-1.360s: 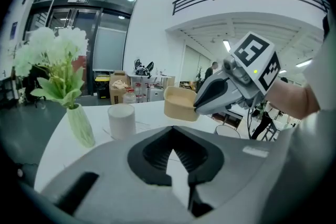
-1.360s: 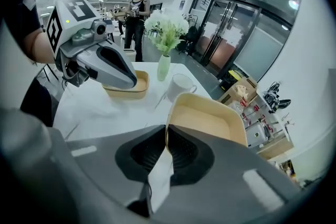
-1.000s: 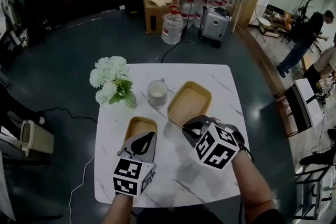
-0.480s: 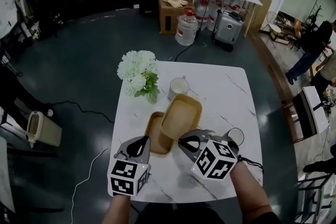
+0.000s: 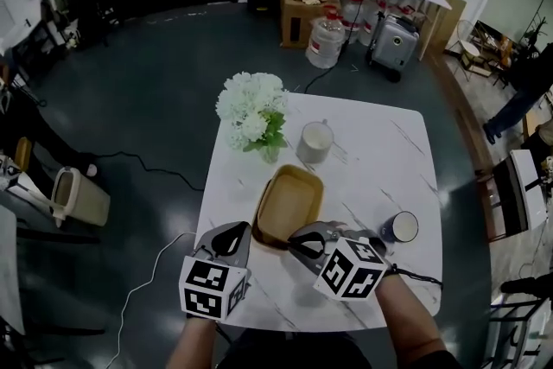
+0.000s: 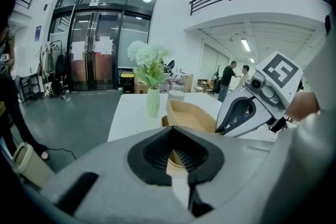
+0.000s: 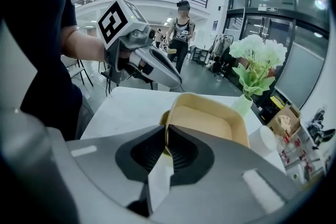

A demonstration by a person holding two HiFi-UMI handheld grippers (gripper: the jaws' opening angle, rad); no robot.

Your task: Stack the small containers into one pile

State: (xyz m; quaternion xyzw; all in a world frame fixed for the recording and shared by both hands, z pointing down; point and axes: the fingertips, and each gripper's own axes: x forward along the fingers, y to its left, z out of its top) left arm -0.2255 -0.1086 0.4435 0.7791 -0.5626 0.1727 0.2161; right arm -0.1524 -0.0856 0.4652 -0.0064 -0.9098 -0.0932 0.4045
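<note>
- Two tan paper containers make up the pile near the front middle of the white marble table (image 5: pixel 389 153). The larger container (image 5: pixel 289 201) rests on the smaller container (image 5: pixel 257 225), whose edge shows only along the left and near sides.
- Right gripper (image 5: pixel 298 242) is clamped on the larger container's near rim, with the thin wall caught between its tips.
- Left gripper (image 5: pixel 232 236) appears closed on the smaller container's near edge, where a strip of tan sits between its ribbed pads.
- Likely trouble: a wide tray perched on a narrower one may rock or slide off on release. A pinch on so thin a rim could buckle it or drag the top tray askew as the jaws part.
- A forward shove looks risky too. The white cup (image 5: pixel 315 141) stands just beyond the far rim, and the vase of white flowers (image 5: pixel 255 112) is near its left, top-heavy and easy to topple.
- A dark blue cup (image 5: pixel 400 227) stands apart to the right, clear of both grippers.
- Beyond the table, a water jug (image 5: pixel 326 41), a cardboard box (image 5: pixel 302 0) and a silver suitcase (image 5: pixel 395 43) are on the floor, well out of the way.
</note>
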